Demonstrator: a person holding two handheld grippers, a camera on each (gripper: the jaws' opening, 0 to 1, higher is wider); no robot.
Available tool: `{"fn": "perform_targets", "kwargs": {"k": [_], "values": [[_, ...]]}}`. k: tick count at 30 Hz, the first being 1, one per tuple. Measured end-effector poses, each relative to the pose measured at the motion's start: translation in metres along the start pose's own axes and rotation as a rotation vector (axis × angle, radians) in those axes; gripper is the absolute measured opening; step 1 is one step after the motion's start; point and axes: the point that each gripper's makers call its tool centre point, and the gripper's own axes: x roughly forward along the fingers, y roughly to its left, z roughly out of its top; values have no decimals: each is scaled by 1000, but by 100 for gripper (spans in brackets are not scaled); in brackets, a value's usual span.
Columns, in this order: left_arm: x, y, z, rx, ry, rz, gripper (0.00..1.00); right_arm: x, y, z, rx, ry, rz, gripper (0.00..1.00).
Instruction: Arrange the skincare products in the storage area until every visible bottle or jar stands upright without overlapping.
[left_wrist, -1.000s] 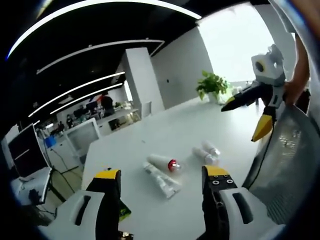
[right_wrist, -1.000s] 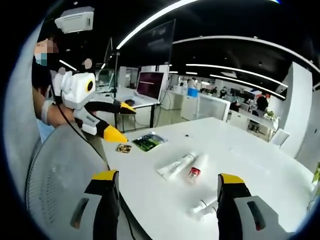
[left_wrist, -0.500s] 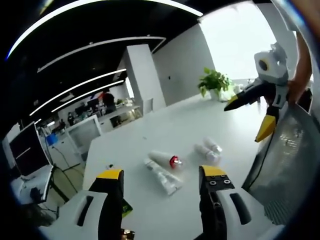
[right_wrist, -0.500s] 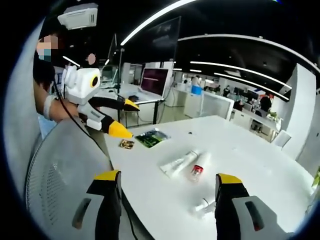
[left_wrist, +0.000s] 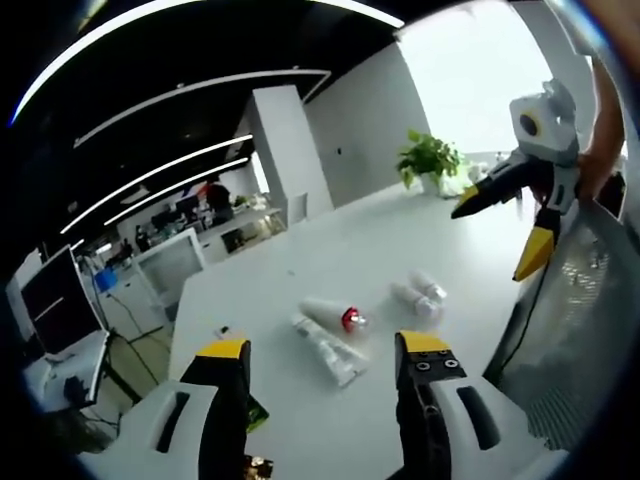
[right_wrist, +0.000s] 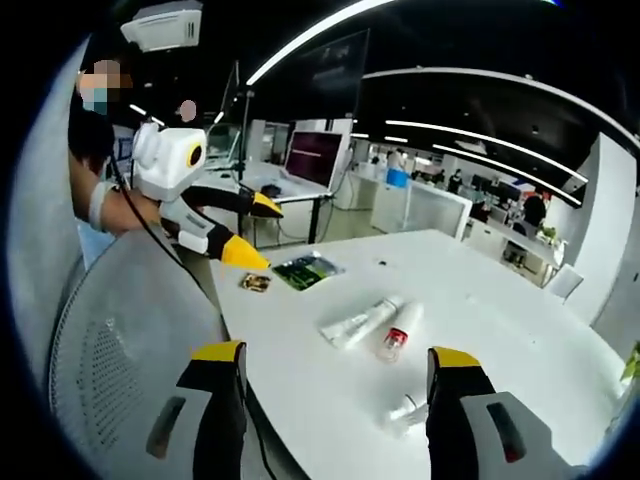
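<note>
Left gripper view: your left gripper (left_wrist: 318, 365) stays spread wide and empty above the white table (left_wrist: 330, 270); just beyond lie the clear tube (left_wrist: 325, 348) and red-capped bottle (left_wrist: 332, 315), then two small bottles (left_wrist: 418, 296), all on their sides. Since a second ago only your hands drifted; your right gripper (right_wrist: 330, 375) also gapes, so uprighting hasn't begun

table (left_wrist: 330, 260): smooth white top, slight sheen
tube (right_wrist: 358, 324): soft translucent plastic, glossy
red-capped bottle (right_wrist: 398, 332): white plastic body, shiny red cap
clear bottles (left_wrist: 418, 297): transparent glossy plastic
chair back (right_wrist: 110, 350): grey woven mesh, matt
left gripper (left_wrist: 318, 372): white moulded plastic, jaws black with yellow tips, matt
right gripper (right_wrist: 334, 378): same white, black and yellow plastic
plant (left_wrist: 428, 160): leafy green
</note>
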Motion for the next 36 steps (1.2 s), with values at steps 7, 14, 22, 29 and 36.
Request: {"fn": "perform_targets", "kwargs": {"k": [7, 14, 22, 29, 36], "values": [[-1, -2, 3, -5, -13, -5, 58, 1, 3, 1, -16, 1, 11, 72], [-1, 7, 5, -43, -22, 33, 69, 7, -4, 23, -66, -30, 23, 74], [1, 10, 3, -78, -9, 45, 76, 48, -43, 54, -160, -40, 65, 76], [3, 15, -2, -117, 12, 69, 86, 95, -60, 50, -340, 74, 181, 80], [4, 15, -6, -113, 33, 71, 86, 134, -72, 43, -459, 193, 264, 82]]}}
